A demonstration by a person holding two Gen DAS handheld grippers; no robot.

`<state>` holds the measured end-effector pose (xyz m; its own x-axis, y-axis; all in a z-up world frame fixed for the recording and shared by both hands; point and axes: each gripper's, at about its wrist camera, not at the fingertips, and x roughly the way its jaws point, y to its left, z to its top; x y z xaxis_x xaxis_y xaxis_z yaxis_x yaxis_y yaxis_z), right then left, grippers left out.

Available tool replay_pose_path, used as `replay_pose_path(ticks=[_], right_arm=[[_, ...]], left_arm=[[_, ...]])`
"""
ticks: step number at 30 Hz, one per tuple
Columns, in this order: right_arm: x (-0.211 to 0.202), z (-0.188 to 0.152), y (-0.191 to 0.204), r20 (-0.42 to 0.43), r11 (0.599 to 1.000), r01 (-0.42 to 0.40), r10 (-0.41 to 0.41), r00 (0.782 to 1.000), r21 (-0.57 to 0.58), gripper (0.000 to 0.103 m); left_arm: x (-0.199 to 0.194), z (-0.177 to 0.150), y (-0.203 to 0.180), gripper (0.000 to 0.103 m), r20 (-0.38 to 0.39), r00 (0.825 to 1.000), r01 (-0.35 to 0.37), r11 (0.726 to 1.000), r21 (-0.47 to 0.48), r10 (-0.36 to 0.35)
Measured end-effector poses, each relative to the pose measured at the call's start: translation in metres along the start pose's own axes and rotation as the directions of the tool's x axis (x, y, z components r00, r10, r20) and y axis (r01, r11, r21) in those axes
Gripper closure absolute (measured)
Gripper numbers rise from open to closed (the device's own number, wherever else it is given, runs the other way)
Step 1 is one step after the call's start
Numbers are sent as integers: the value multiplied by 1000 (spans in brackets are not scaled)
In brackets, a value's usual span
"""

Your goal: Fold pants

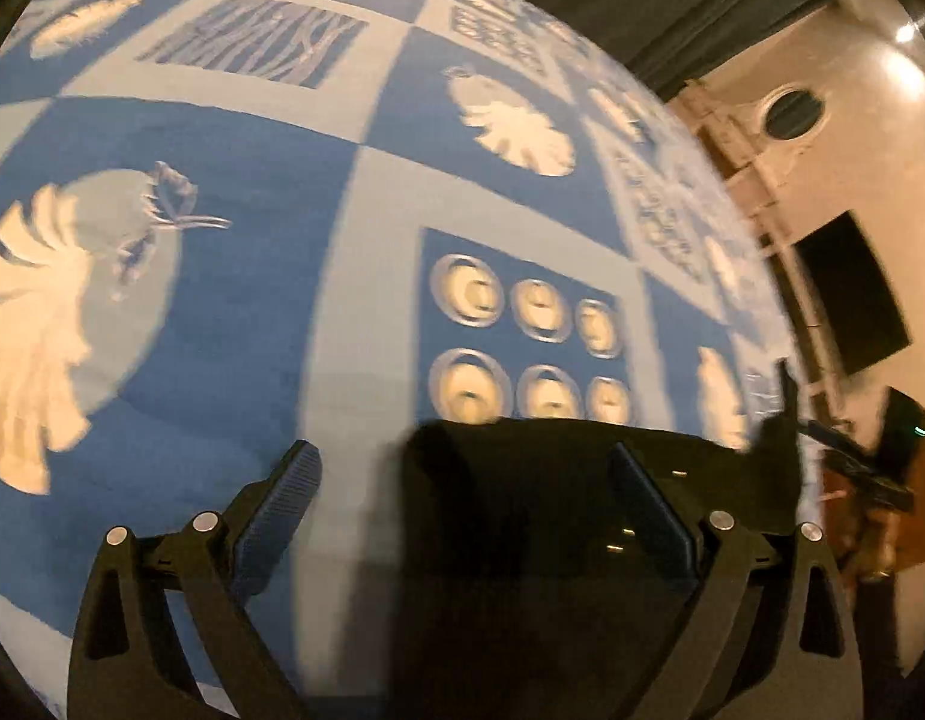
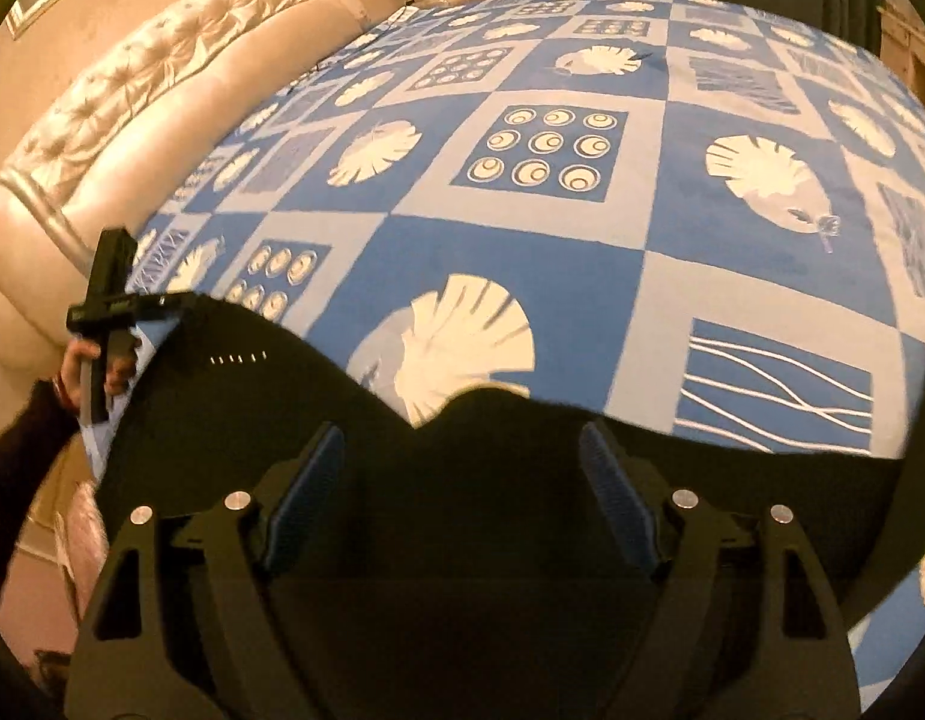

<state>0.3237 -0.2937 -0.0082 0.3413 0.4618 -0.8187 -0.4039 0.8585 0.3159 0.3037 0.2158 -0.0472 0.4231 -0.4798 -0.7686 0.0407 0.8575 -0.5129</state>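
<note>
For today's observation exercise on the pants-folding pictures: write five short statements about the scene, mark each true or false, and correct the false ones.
1. The pants are black. True.
2. The pants lie on a plain white sheet. False: the bedspread is blue and pale, patterned with leaves, circles and wavy lines.
3. The left claw is open. True: its fingers stand wide apart.
4. The right claw is clamped shut on the pants. False: it is open, its fingers apart above the dark cloth.
5. A tufted, cream-coloured headboard stands at the bed's edge. True.
</note>
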Motion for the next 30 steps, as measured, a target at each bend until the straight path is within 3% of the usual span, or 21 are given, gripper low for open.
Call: replay_pose_path(ticks=[1, 2, 3, 4, 6, 11, 14, 15, 16, 17, 18, 19, 25, 30], right_arm=[[3, 5, -1, -1, 1000, -8, 8, 1000, 2, 22], [6, 9, -1, -6, 1000, -9, 9, 1000, -4, 22], [8, 13, -1, -13, 1000, -9, 9, 1000, -13, 21], [12, 18, -1, -24, 1000, -10, 10, 1000, -25, 19], [20, 27, -5, -69, 999, -29, 26, 997, -38, 16], [49, 38, -26, -231, 997, -74, 67, 971, -25, 15], [55, 34, -32, -272, 991, -130, 125, 954, 0, 19], [53, 32, -31, -273, 991, -137, 130, 953, -5, 43], [51, 31, -31, -275, 989, -145, 139, 951, -2, 59], [48, 28, -31, -272, 988, -154, 150, 951, 5, 66], [42, 25, -30, -263, 987, -160, 154, 952, 1, 79], [36, 20, -26, -250, 987, -157, 148, 957, -16, 83], [-28, -11, 7, -105, 987, -100, 87, 991, -124, 86], [-88, -69, 37, 28, 978, -12, 19, 999, -208, 86]], left_arm=[[1, -3, -4, 19, -3, 1000, 6, 1000, 14, -6], [2, -6, -9, 39, -14, 1000, 4, 999, 34, -4], [5, -6, -11, 71, -29, 1000, -10, 999, 42, 12], [9, -7, -12, 77, -47, 998, -45, 998, 37, 47], [11, -9, -10, 87, -65, 997, -32, 999, 26, 34], [5, -9, -16, 94, -40, 999, -24, 998, 62, 27], [4, -10, -19, 95, -32, 999, -22, 997, 74, 24], [1, -10, -21, 96, -18, 1000, -19, 996, 87, 20], [-2, -10, -23, 96, -9, 1000, -13, 996, 93, 14], [-4, -11, -25, 96, 1, 1000, -2, 995, 99, 1], [-8, -11, -27, 96, 11, 1000, 16, 995, 104, -17], [-12, -12, -30, 96, 20, 999, 38, 993, 110, -40], [-43, -27, -43, 96, 76, 988, 125, 986, 110, -134], [-85, -53, -49, 96, 146, 958, 237, 967, 90, -248]])
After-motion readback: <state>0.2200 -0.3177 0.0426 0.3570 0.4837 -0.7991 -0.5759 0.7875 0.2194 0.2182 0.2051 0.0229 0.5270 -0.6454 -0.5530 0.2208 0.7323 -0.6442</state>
